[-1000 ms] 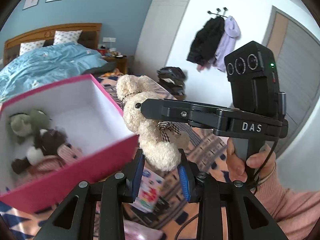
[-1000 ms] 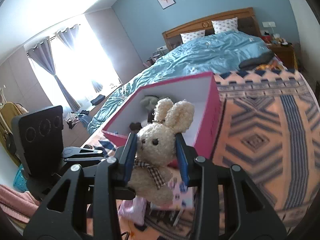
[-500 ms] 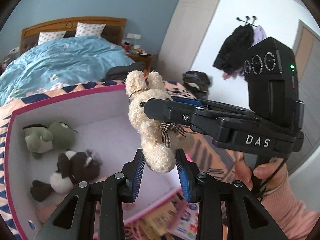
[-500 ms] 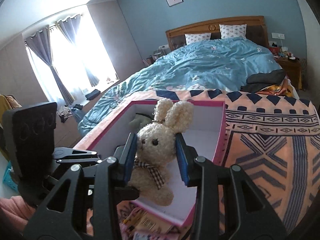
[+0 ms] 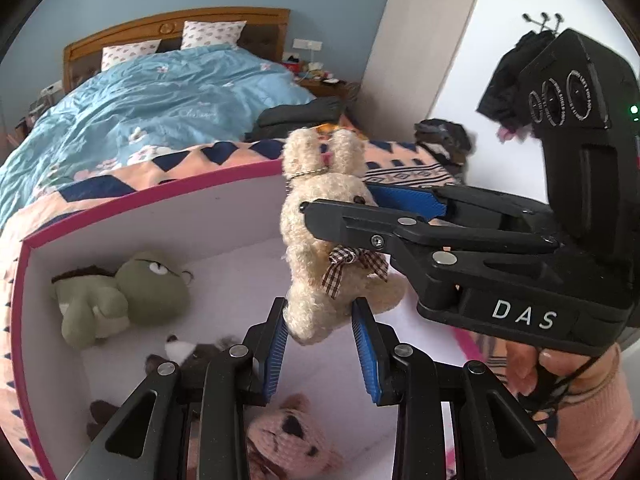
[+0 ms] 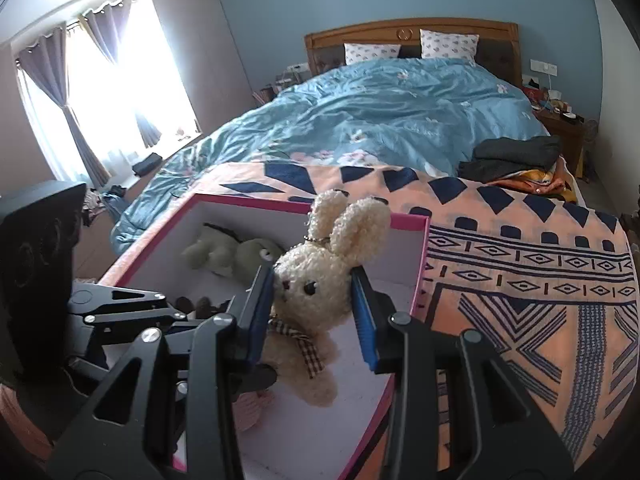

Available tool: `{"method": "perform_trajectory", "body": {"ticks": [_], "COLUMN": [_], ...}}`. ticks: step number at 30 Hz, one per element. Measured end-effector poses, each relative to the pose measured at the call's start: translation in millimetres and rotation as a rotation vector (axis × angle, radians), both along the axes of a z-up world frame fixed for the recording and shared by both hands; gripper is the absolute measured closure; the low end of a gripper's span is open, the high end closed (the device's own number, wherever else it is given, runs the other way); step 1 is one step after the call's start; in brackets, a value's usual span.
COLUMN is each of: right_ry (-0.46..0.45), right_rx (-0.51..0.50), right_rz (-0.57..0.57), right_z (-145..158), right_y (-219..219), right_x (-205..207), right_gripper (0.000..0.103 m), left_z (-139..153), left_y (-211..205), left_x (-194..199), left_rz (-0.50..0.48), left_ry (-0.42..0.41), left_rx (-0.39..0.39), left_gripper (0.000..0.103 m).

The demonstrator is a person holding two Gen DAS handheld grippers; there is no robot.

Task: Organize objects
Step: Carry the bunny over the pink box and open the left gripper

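Observation:
A cream plush bunny with a checked bow hangs over the inside of a pink box lined in white. My left gripper is shut on the bunny's lower body. My right gripper is shut on its head, blue pads pressing both cheeks; in the left wrist view the right gripper reaches in from the right. A green plush, a dark brown plush and a pink bear lie on the box floor.
The box rests on an orange patterned blanket at the foot of a bed with a blue duvet. Folded dark clothes lie at the bed's right edge. A hand in a pink sleeve holds the right gripper.
Both grippers have carried the bunny together from outside the box's pink wall to a spot over its white inside. The plush toys in the box now lie below the bunny.

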State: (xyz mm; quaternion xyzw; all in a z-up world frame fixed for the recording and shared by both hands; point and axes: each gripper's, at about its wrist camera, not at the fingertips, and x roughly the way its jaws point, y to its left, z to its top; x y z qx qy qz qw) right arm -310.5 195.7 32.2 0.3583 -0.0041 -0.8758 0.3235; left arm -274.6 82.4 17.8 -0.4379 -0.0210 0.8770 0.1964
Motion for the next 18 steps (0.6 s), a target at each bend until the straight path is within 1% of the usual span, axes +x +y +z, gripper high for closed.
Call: {"method": "perform_trajectory", "body": {"ticks": [3,5,7,11,13,14,15,16,18], "right_ry": [-0.01,-0.028,-0.061,-0.065,-0.055,-0.053,-0.053,-0.05,-0.039], "right_rx": [0.042,0.061,0.062,0.028,0.025,0.024,0.02,0.017,0.011], "right_rz": [-0.031,-0.049,-0.071,-0.07,-0.069,-0.067,-0.064,-0.06,-0.049], "right_z": [-5,-9,-14,-15,-12,-11,-9,-8,-4], "right_y": [-3,-4,-1,8,11,12,13,15,17], "right_x": [-10,-16,-21,-18,-12,-9,-6,-2,8], "right_gripper": [0.061,0.06,0.057,0.056,0.055,0.054,0.053,0.052,0.051], "left_z": [-3,-6,-5,-3,0,1,4,7,13], "left_y": [-2,-6,-10,-16,-18,-18,-18,-18,-18], "left_x": [-10,-14,-11,-4,2,5,12,15,26], "left_rz": [0.033,0.042,0.054,0.072,0.058,0.057,0.052,0.044,0.029], "left_ry": [-0.023,-0.061,-0.049,-0.018,-0.002,0.009,0.034,0.049,0.08], "left_rx": [-0.032,-0.013,-0.017,-0.015,0.005,0.01,0.01,0.009,0.018], "left_gripper": [0.071,0.071,0.07,0.07,0.066,0.066,0.064,0.059,0.052]}}
